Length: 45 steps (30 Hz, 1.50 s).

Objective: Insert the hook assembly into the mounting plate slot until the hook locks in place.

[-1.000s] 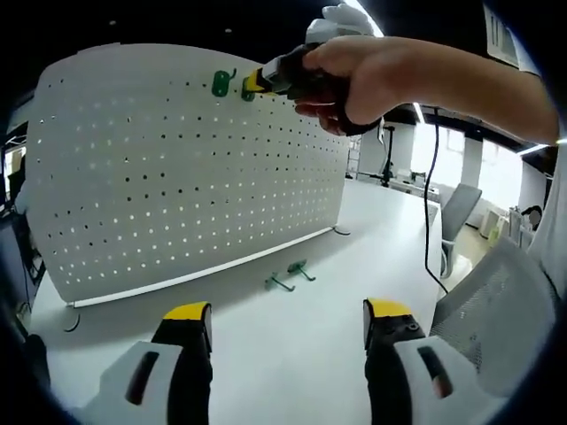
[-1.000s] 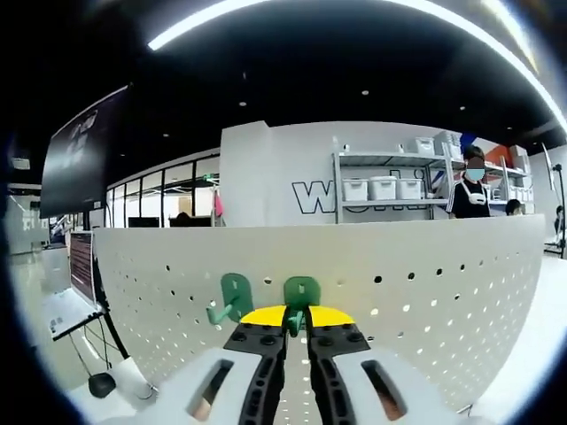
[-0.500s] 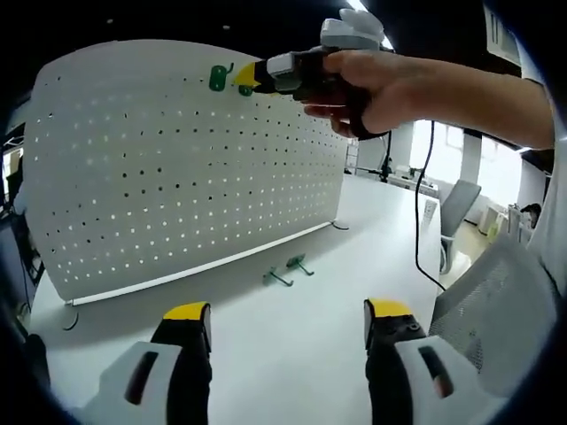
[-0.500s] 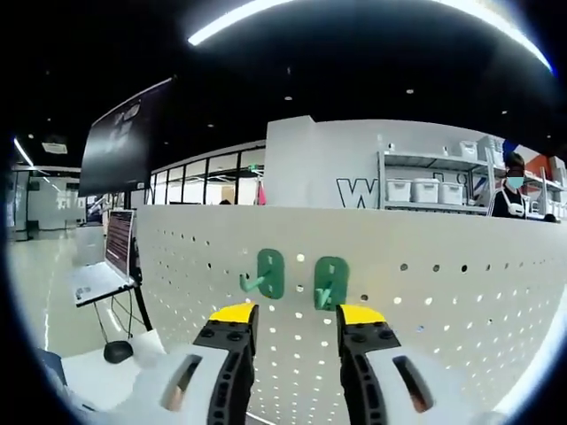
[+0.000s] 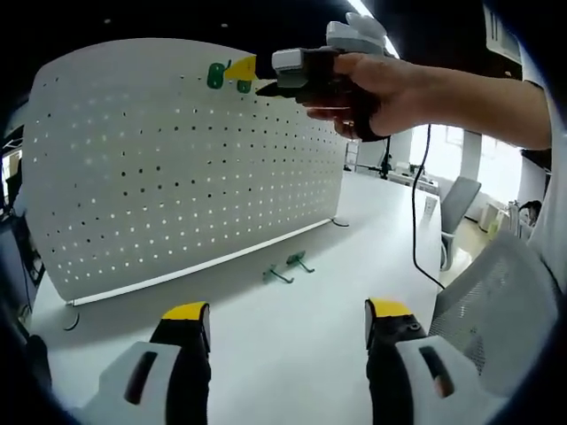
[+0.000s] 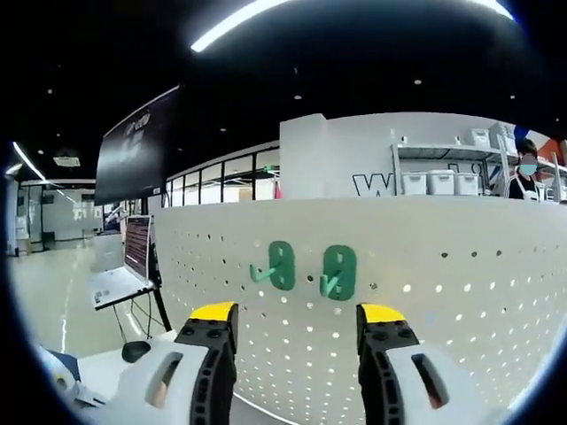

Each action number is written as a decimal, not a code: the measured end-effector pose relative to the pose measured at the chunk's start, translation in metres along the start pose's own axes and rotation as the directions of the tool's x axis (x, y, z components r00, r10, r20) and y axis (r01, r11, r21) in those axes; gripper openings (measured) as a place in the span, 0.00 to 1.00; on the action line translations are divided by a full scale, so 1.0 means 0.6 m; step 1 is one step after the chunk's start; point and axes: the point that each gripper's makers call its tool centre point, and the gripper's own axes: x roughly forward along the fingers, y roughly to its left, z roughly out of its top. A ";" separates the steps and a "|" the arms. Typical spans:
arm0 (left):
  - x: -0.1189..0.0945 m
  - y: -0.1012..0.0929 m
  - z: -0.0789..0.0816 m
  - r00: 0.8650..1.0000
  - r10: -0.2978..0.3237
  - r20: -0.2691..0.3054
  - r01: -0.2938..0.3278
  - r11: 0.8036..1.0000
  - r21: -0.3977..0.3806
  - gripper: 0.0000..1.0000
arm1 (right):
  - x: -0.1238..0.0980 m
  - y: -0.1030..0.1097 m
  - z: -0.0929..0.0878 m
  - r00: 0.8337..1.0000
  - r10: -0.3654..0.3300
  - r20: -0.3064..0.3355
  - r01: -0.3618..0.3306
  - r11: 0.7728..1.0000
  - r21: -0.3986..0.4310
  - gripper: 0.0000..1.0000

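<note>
A second ago the right gripper (image 6: pixel 297 323) was pinched on the right-hand green plastic hook (image 6: pixel 339 272); half a second ago its jaws had parted to either side of it; now they stand wider still and the gripper has drawn back from the white perforated mounting plate (image 6: pixel 461 292), touching nothing. That hook sits on the plate near its top edge, above and between the yellow fingertips (image 6: pixel 213 311) and clear of both. A second green hook (image 6: pixel 278 265) hangs just beside it on the left, on the same row of holes.

In the left gripper view the right gripper (image 5: pixel 251 73), held in a person's hand (image 5: pixel 368 88), hovers just off the plate (image 5: pixel 177 177), its yellow tip close to the two mounted hooks (image 5: pixel 215 75) near the top edge but apart from them. It was pressed against them a second ago.

The left gripper (image 5: pixel 288 314) has not changed: jaws spread wide and empty, low over the white desk (image 5: pixel 292 354). Two more green hooks (image 5: pixel 288 269) lie loose on the desk just in front of the plate's bottom edge, towards its right end, well beyond the left fingertips (image 5: pixel 187 311).
</note>
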 end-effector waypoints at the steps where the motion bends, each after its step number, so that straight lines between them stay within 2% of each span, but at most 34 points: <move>1: 0.000 0.000 0.001 1.000 0.001 0.002 -0.001 1.000 0.000 0.73 | -0.003 -0.001 -0.002 1.000 0.006 0.000 -0.006 1.000 0.001 0.52; 12: -0.002 0.001 0.000 1.000 0.002 0.000 -0.002 1.000 -0.003 0.74 | -0.052 0.011 -0.030 0.991 0.135 -0.005 -0.135 0.990 -0.029 0.54; 18: -0.002 -0.001 -0.001 1.000 -0.002 -0.002 0.002 1.000 0.001 0.74 | -0.076 0.016 -0.050 0.986 0.166 -0.019 -0.166 0.985 -0.039 0.56; 32: -0.004 0.001 0.002 1.000 0.005 0.004 -0.005 1.000 -0.003 0.74 | -0.141 0.000 -0.108 0.982 0.175 -0.071 -0.177 0.984 -0.031 0.59; 45: -0.002 0.001 0.003 1.000 0.000 -0.006 0.000 1.000 0.003 0.74 | -0.207 -0.028 -0.178 0.974 0.162 -0.158 -0.166 0.986 -0.013 0.60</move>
